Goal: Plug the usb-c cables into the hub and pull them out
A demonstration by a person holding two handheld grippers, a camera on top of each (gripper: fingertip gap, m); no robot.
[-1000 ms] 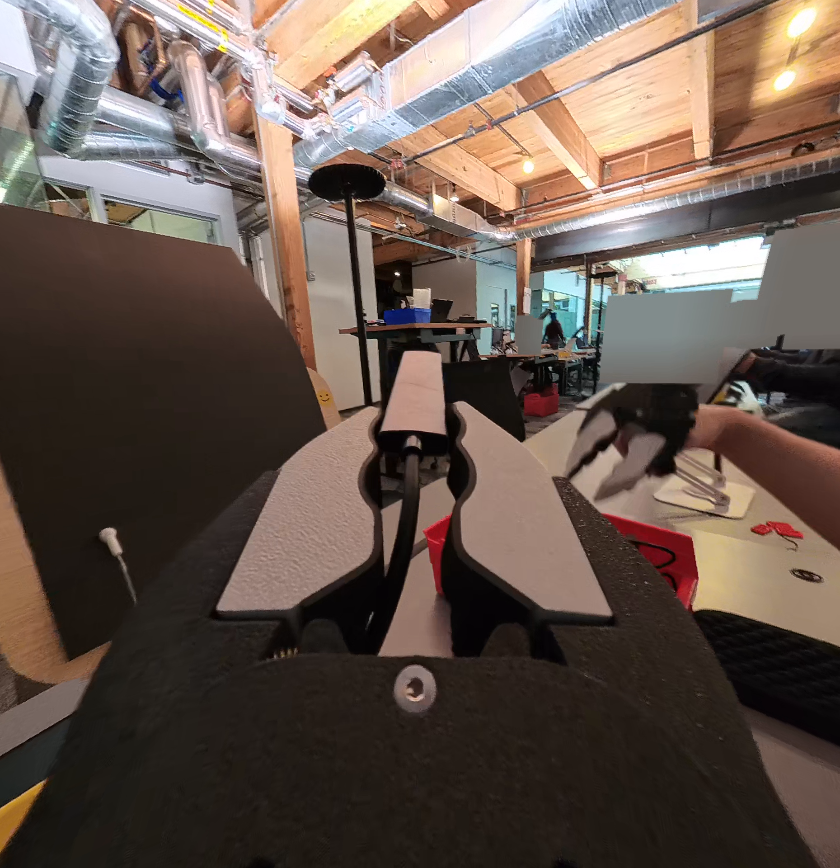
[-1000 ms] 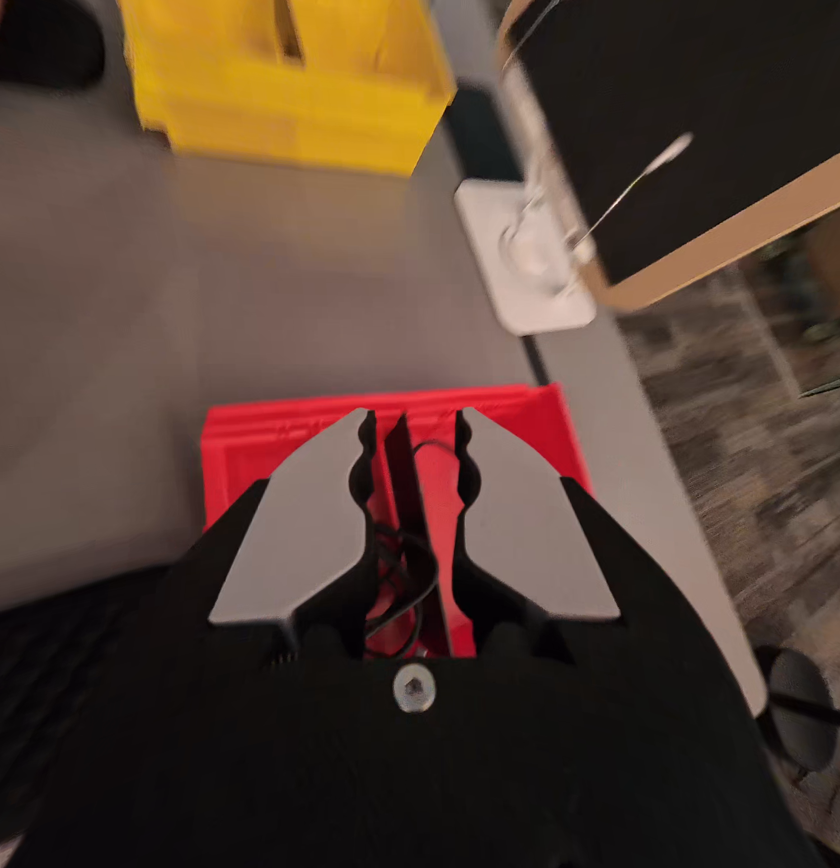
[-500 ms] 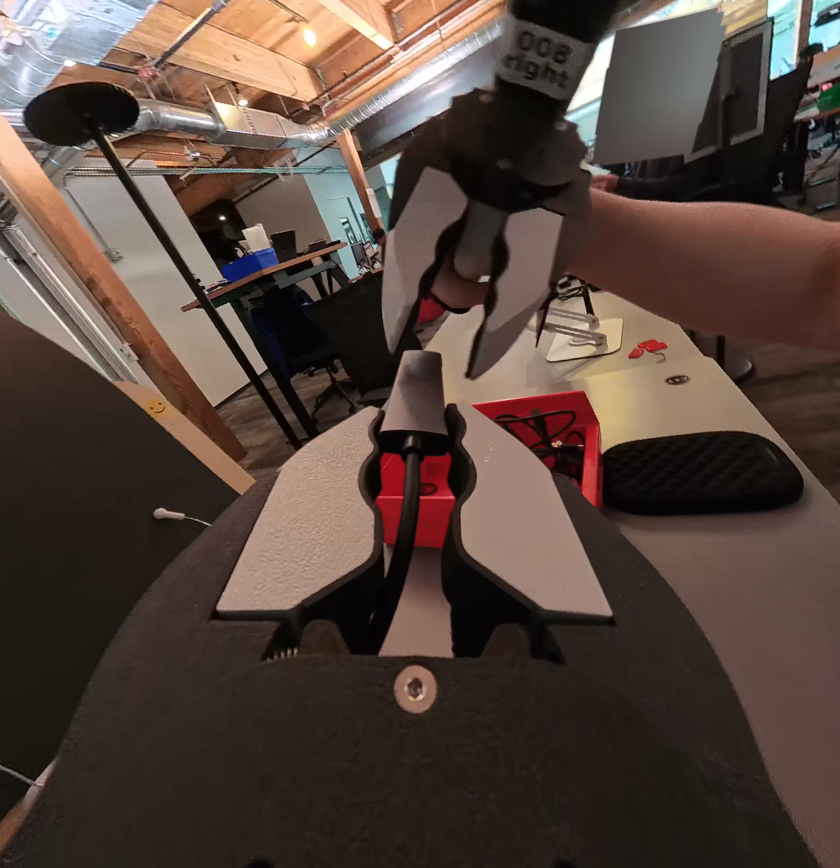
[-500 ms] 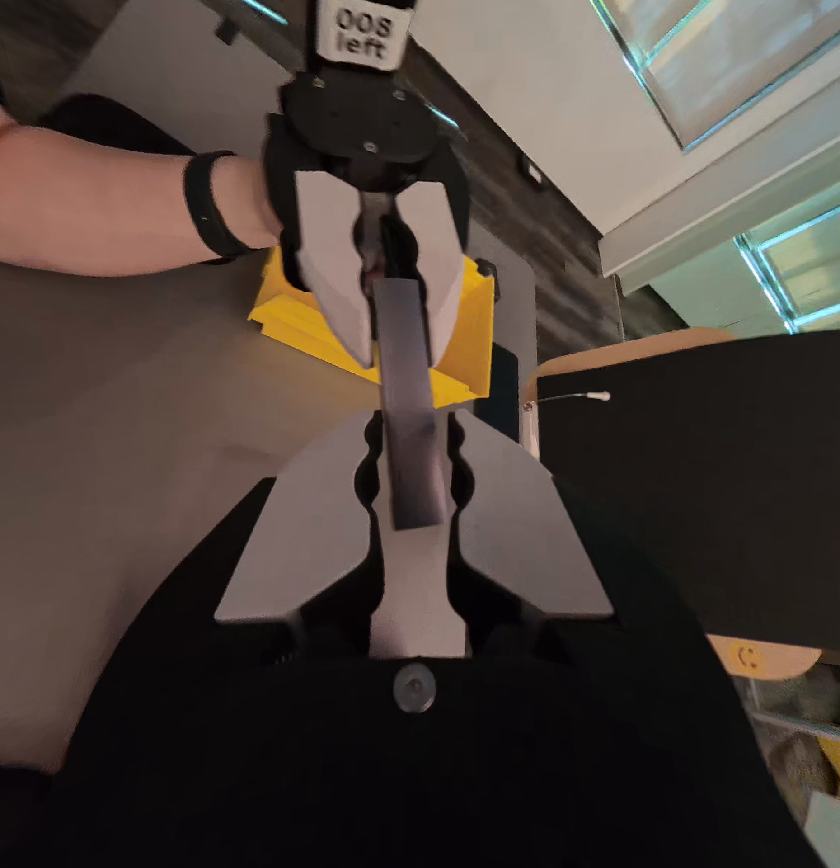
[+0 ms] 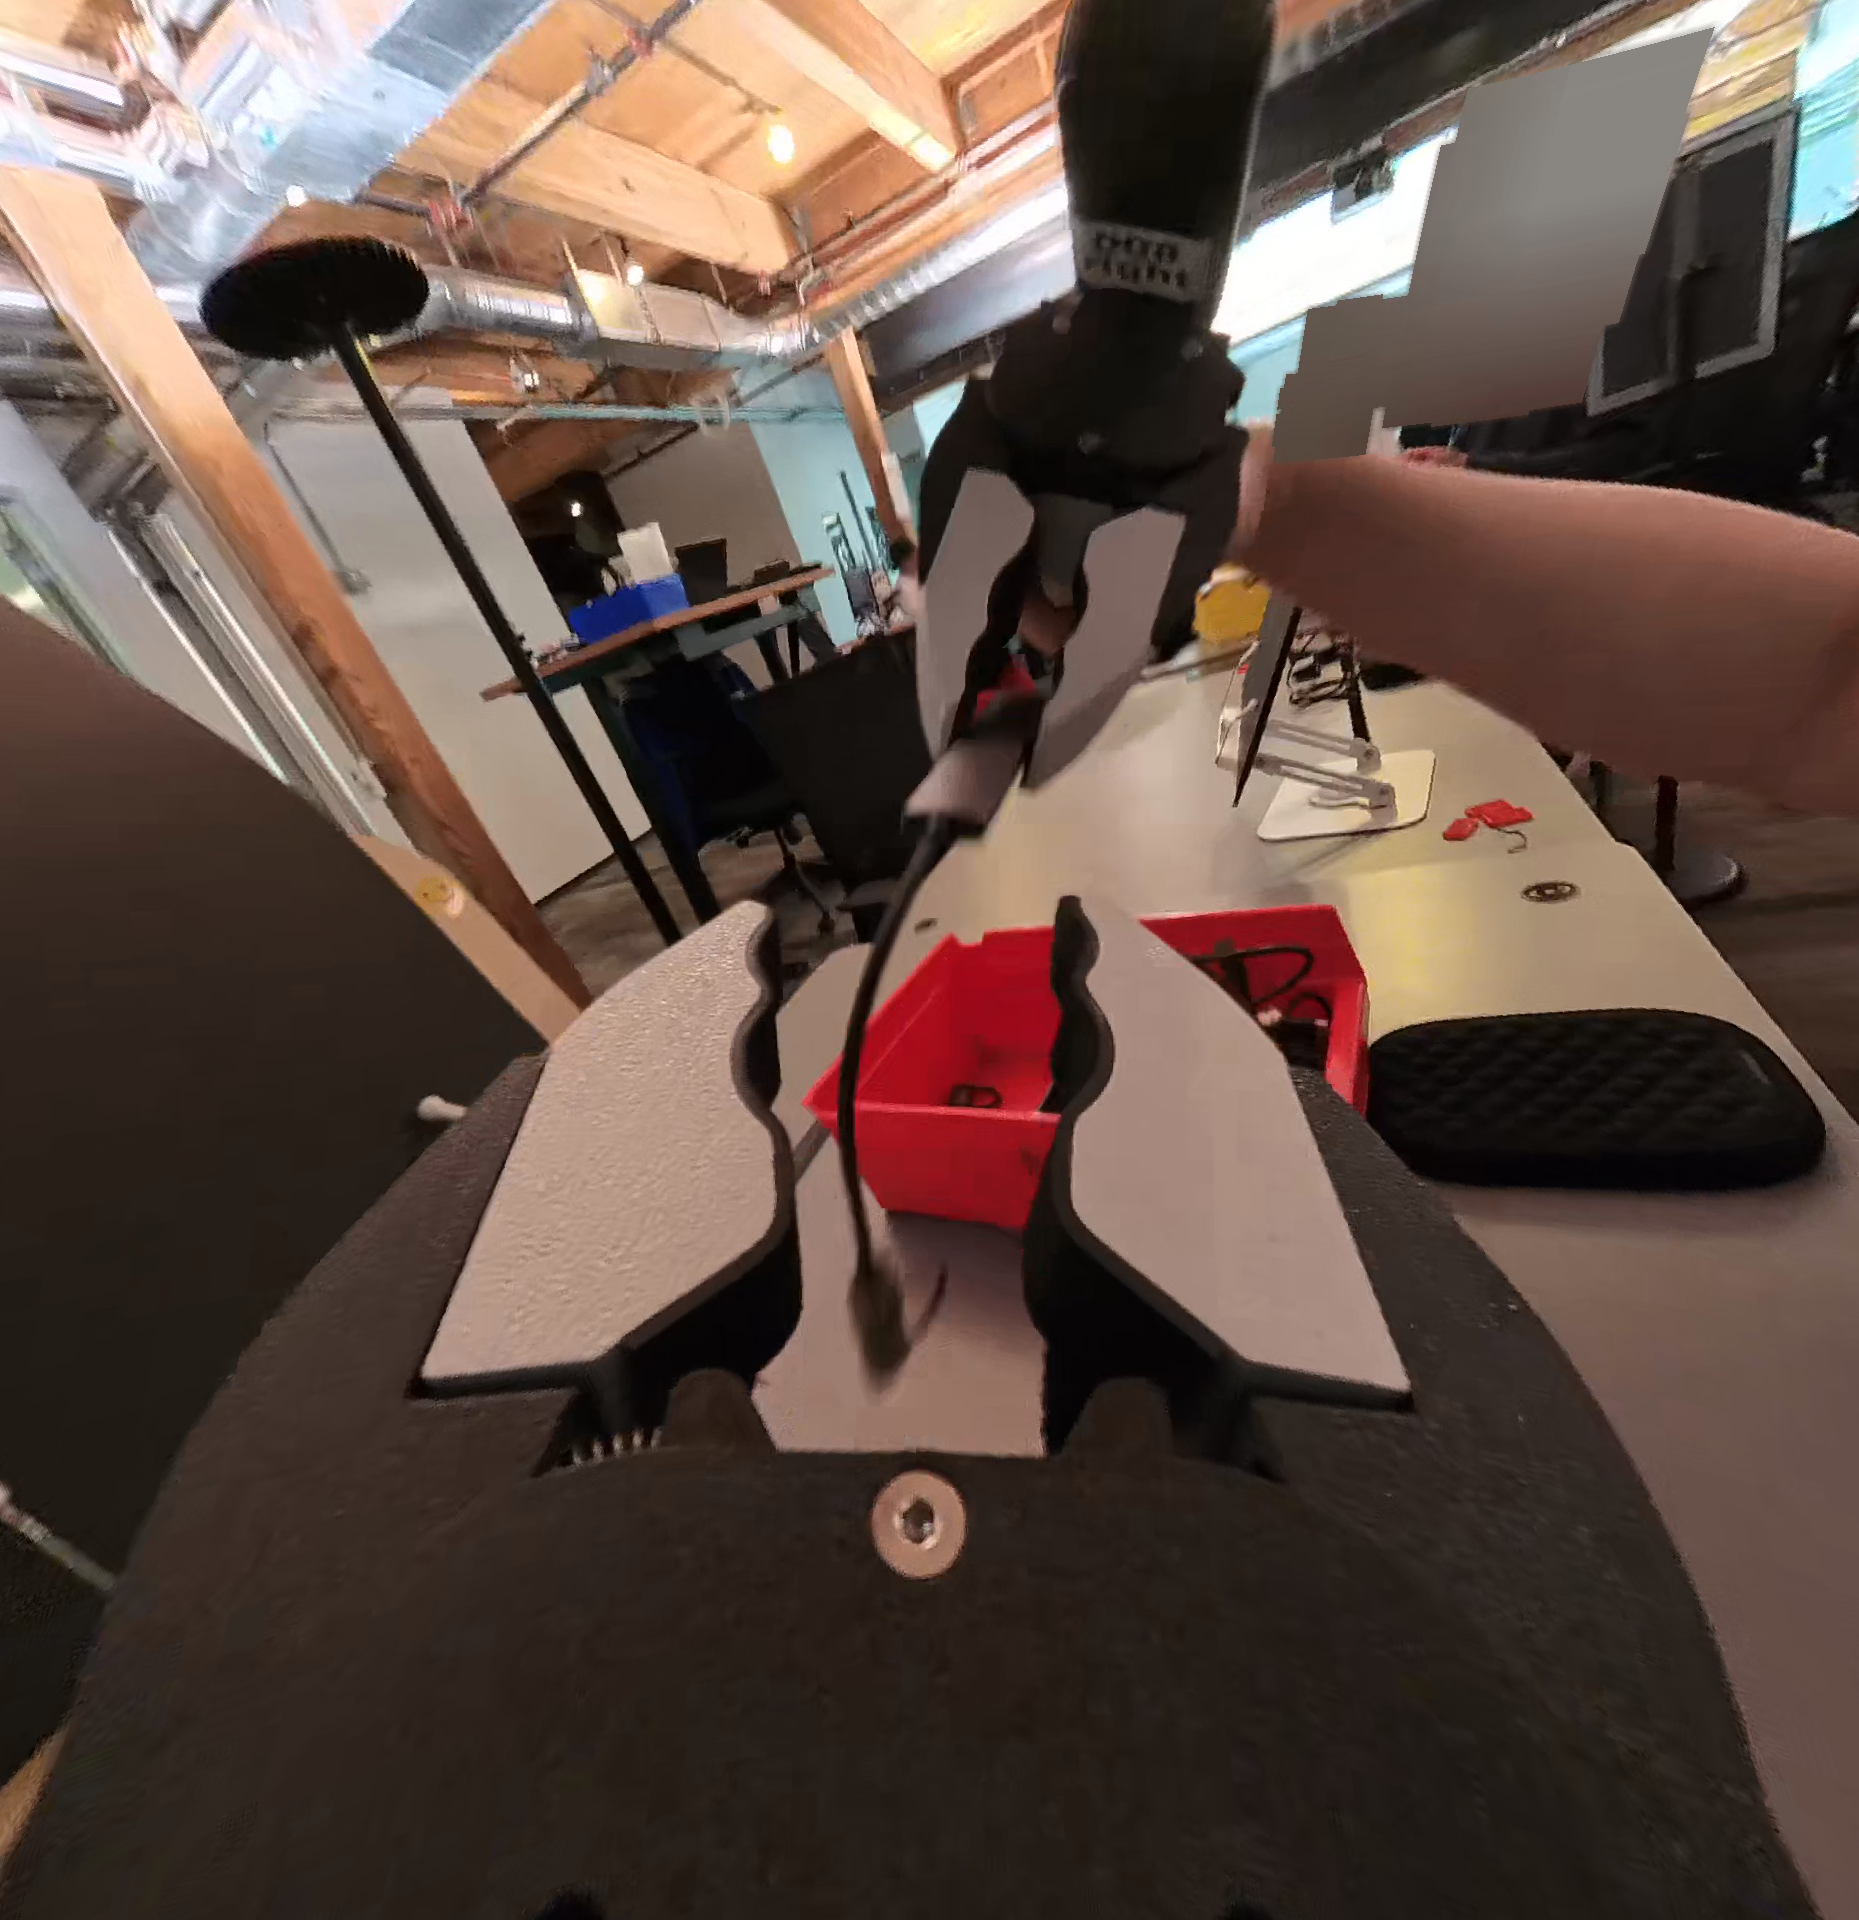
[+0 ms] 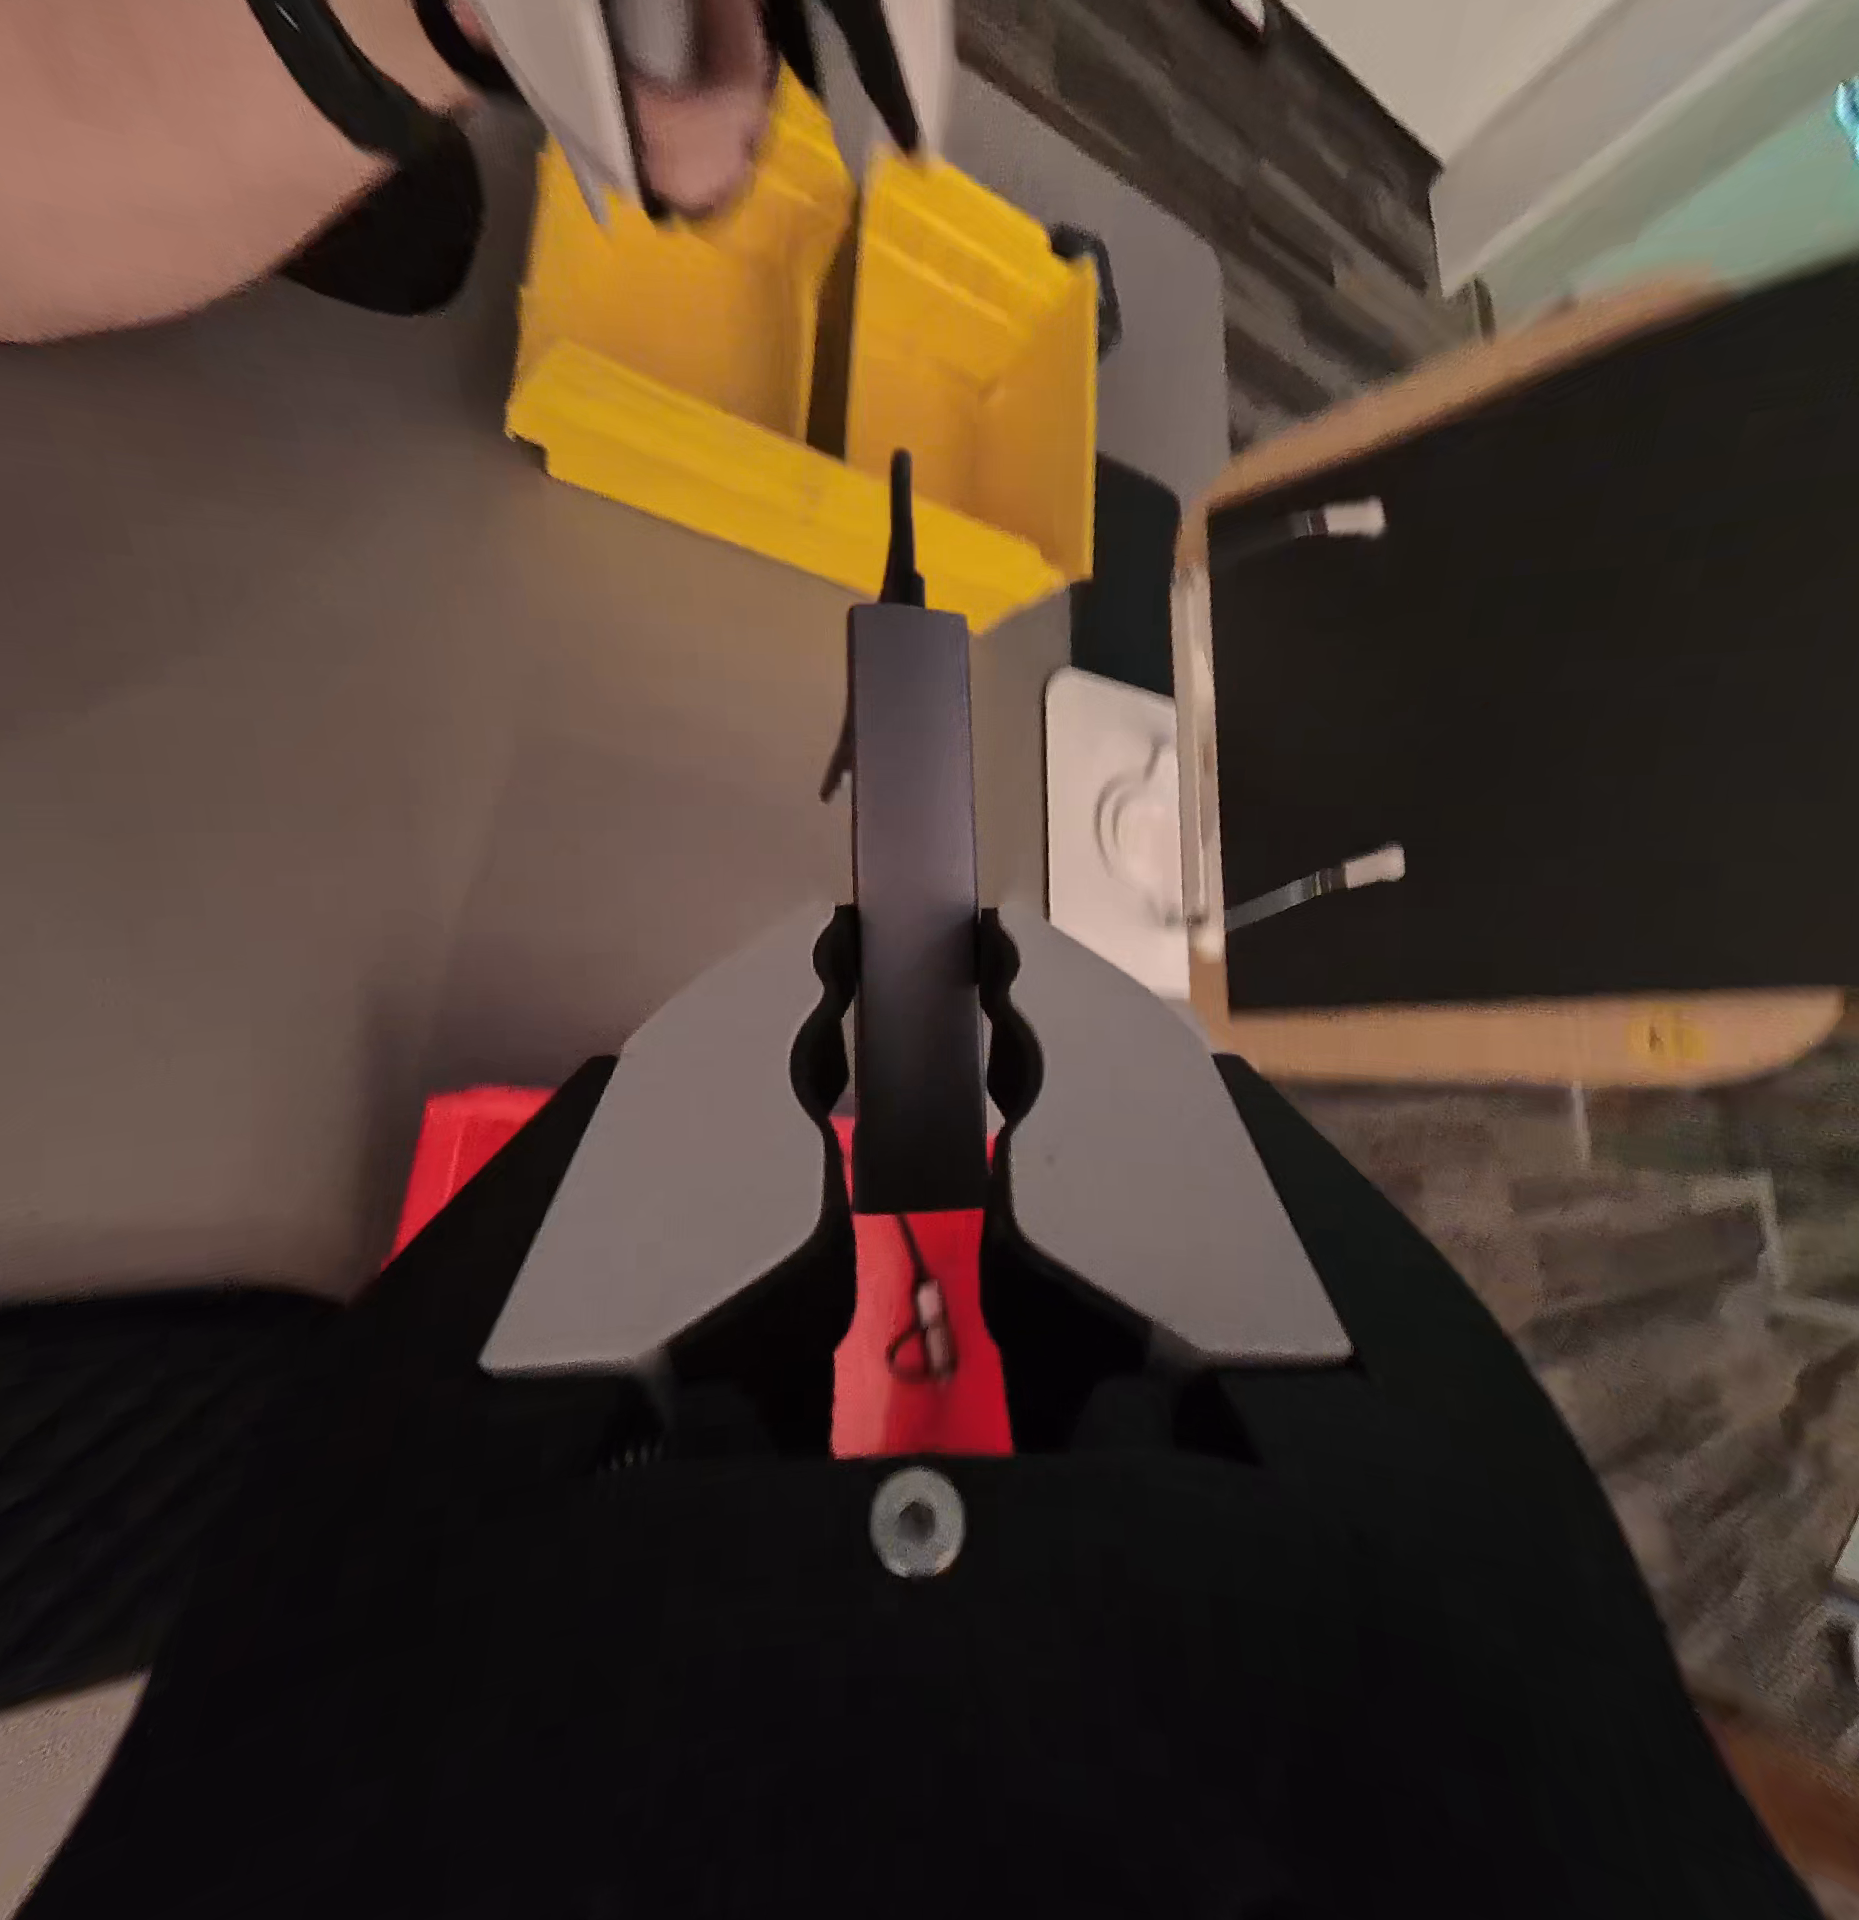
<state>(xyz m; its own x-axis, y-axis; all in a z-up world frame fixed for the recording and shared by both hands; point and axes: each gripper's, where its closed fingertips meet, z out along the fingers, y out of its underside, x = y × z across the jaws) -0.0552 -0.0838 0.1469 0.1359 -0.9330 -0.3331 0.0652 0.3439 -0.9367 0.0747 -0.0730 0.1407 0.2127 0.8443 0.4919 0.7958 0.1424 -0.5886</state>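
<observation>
Black felt-look panel [image 5: 177, 987] far left, curved edge, wood rim. My left gripper [image 5: 909, 940] stands wide open with nothing between the pads; textured grey plates, wavy inner edges. Hub's own black cord [image 5: 863, 1060] dangles loose through that gap, its plug end blurred, touching neither plate as far as I can tell. Further right and higher, my right gripper [image 5: 998, 764] is clamped on the hub [image 6: 912, 914], a slim dark grey metal bar, smooth and flat-sided, held at one end with most of its length sticking out past the tips. Red plastic bin [image 5: 1008, 1143] sits on the grey table [image 5: 1527, 1299] below, thin black cables coiled inside; quilted black pad [image 5: 1590, 1101] just right of it. Yellow bin [image 6: 800, 416] beyond the hub in the right view. Risks, my guess: hub is gripped at one end only, so pushing a plug in could lever it sideways or slip it out; swinging cord could snag the left plates; motion blur makes port alignment hard.
</observation>
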